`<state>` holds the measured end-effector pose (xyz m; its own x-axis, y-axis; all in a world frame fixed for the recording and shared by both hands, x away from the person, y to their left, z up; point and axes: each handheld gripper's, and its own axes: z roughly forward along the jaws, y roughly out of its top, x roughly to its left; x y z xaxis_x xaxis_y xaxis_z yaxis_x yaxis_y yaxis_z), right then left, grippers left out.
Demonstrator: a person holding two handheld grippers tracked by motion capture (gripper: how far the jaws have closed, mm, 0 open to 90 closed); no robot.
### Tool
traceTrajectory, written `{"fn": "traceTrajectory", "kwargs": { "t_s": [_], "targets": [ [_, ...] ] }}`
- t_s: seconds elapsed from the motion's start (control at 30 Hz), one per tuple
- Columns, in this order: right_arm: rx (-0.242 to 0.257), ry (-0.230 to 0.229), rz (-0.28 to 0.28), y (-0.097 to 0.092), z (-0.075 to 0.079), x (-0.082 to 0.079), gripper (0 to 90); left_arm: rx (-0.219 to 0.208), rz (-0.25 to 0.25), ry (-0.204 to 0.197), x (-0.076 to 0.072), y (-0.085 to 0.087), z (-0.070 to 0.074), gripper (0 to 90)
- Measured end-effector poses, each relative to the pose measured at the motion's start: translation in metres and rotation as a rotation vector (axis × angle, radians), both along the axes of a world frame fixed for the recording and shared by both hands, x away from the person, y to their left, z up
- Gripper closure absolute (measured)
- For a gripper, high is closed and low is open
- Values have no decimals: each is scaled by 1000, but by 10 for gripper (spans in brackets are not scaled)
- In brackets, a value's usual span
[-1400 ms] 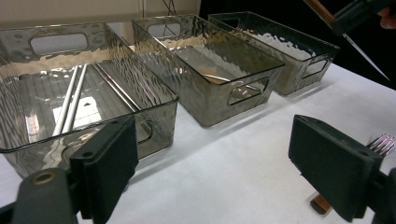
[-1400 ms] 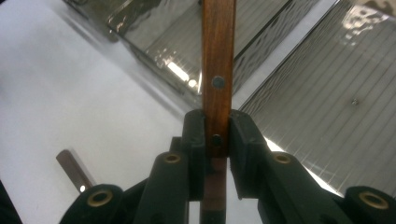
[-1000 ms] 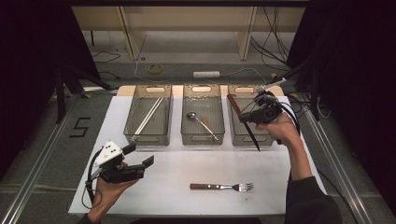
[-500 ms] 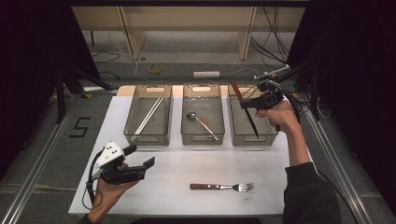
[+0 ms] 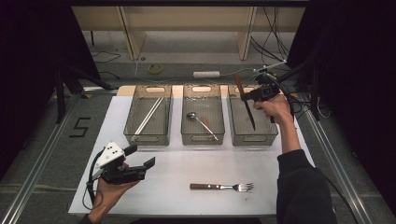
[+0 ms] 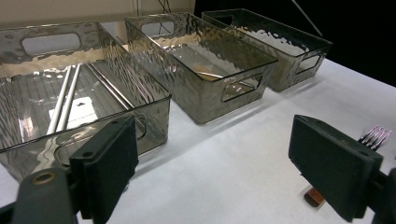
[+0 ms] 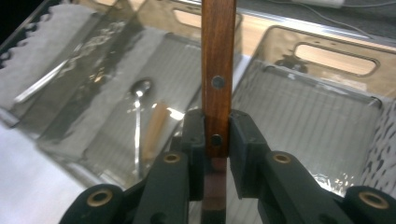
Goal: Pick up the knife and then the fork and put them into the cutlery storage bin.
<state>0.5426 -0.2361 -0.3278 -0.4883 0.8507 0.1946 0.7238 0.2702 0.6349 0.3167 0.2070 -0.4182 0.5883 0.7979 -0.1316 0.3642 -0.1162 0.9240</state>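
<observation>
My right gripper (image 5: 248, 97) is shut on a wooden-handled knife (image 5: 250, 114) and holds it above the right-hand clear bin (image 5: 269, 134), blade slanting down into the bin. In the right gripper view the jaws (image 7: 216, 140) pinch the brown riveted handle of the knife (image 7: 217, 60) near its lower rivet. A fork (image 5: 222, 187) with a wooden handle lies on the white mat near the front. My left gripper (image 5: 140, 156) rests low at the front left, open and empty. In the left gripper view its jaws (image 6: 219, 168) stand wide apart, with the fork tines (image 6: 373, 136) at the right.
Three clear bins stand in a row. The left bin (image 5: 148, 139) holds long metal sticks (image 6: 65, 100). The middle bin (image 5: 201, 138) holds a spoon (image 5: 201, 122). The white mat (image 5: 187, 163) ends near the front edge. Cables trail behind the right bin.
My right gripper has carried the knife up and slightly away over the right bin, and the knife stands more upright. The left gripper and the fork have stayed put.
</observation>
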Motion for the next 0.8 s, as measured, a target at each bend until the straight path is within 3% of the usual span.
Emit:
{"fn": "traceTrajectory", "kwargs": {
  "t_s": [0.4,0.8],
  "targets": [
    [-8,-10,-90,5,-25,16,781,-3,1,-2,0,1,0,153],
    [-36,23,-143,4,-53,22,780,-4,2,-2,-1,1,0,153]
  ]
}}
